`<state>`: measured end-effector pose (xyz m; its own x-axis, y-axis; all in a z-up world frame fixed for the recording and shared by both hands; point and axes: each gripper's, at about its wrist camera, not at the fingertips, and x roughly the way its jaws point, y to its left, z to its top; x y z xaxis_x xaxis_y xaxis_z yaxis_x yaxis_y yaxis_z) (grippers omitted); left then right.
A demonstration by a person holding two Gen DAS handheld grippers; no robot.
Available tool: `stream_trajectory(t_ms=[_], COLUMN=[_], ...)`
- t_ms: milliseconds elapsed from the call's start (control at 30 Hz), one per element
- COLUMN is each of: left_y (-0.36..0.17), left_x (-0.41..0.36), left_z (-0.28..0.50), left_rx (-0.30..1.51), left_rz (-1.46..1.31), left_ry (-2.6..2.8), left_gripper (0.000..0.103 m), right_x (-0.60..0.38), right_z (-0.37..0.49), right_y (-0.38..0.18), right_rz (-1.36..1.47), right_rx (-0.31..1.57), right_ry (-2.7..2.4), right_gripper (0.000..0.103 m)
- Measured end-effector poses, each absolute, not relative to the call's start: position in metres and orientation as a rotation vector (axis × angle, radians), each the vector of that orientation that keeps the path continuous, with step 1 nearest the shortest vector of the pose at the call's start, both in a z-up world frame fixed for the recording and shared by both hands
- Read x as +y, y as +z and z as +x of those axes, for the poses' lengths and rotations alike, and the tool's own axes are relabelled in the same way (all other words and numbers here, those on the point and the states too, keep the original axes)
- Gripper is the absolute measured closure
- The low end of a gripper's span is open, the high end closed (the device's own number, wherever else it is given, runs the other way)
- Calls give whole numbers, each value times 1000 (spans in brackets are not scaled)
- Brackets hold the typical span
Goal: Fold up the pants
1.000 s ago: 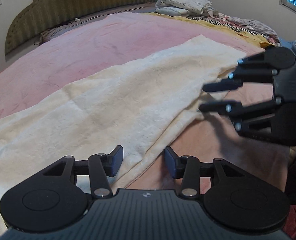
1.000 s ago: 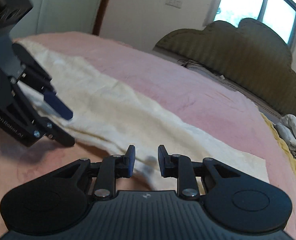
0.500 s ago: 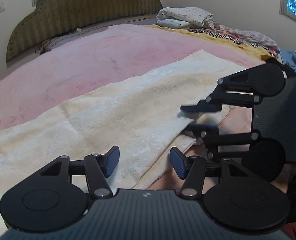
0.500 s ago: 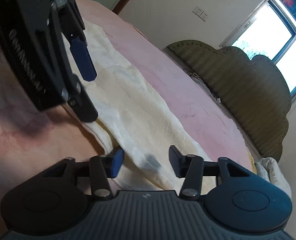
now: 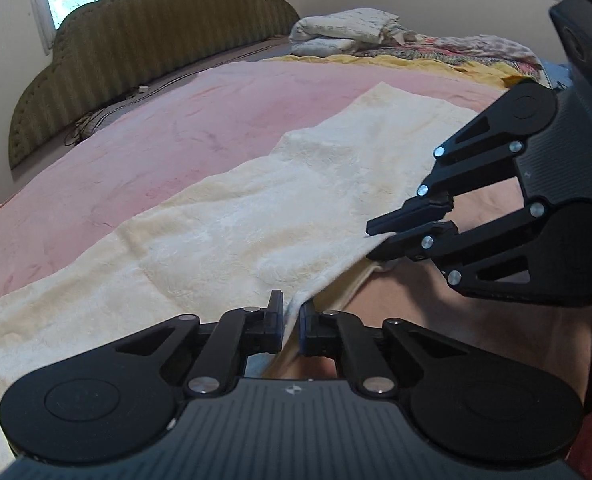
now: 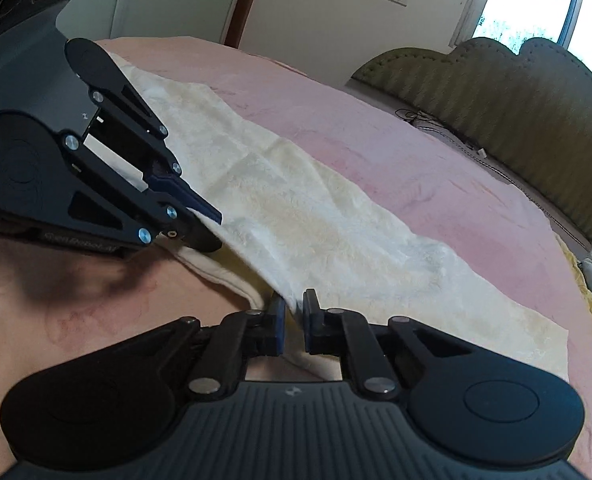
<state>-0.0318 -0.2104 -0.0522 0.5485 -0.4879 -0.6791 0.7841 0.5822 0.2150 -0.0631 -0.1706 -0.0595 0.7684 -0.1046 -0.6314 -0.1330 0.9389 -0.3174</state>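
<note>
Cream fleece pants (image 5: 232, 224) lie stretched out flat across a pink bed; they also show in the right wrist view (image 6: 296, 216). My left gripper (image 5: 291, 314) is shut on the near edge of the pants. My right gripper (image 6: 294, 312) is shut on the same near edge, further along. Each gripper shows in the other's view: the right one (image 5: 379, 236) at the right, the left one (image 6: 212, 226) at the left, both pinching the top layer and lifting it slightly off a lower layer.
The pink blanket (image 5: 168, 132) covers the bed. An olive scalloped headboard (image 5: 156, 44) stands at the far side. Folded bedding and pillows (image 5: 347, 28) are piled at the far right corner. A cable (image 6: 447, 128) lies near the headboard.
Both grippers were open over the near edge of the pants; they have closed on the edge and raised it a little.
</note>
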Motion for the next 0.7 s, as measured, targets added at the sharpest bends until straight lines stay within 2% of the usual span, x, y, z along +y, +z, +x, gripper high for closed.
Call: stream_trajectory(t_ms=[167, 267, 333, 367, 433, 600, 700], left_y=[-58, -52, -51, -50, -47, -33, -25], left_x=[-210, -206, -204, -204, -203, -196, -193], left_z=[-23, -23, -20, -19, -19, -21, -19], left_rx=[653, 663, 684, 691, 705, 699, 700], left_rz=[530, 507, 502, 498, 490, 456, 445], left_ry=[-796, -806, -801, -804, -814, -830, -818], left_gripper=[94, 90, 88, 80, 78, 74, 74], right_x=[-170, -176, -183, -191, -217, -305, -327], right_z=[-64, -68, -82, -90, -105, -124, -123], right_y=[-65, -60, -46, -38, -25, -31, -56], right_rz=[-309, -258, -253, -226, -153, 173, 255], right_rx=[711, 733, 732, 713, 664, 584, 677], right_ry=[2, 11, 64, 70, -18, -354, -375], right_gripper=[94, 90, 82, 76, 69, 66, 68])
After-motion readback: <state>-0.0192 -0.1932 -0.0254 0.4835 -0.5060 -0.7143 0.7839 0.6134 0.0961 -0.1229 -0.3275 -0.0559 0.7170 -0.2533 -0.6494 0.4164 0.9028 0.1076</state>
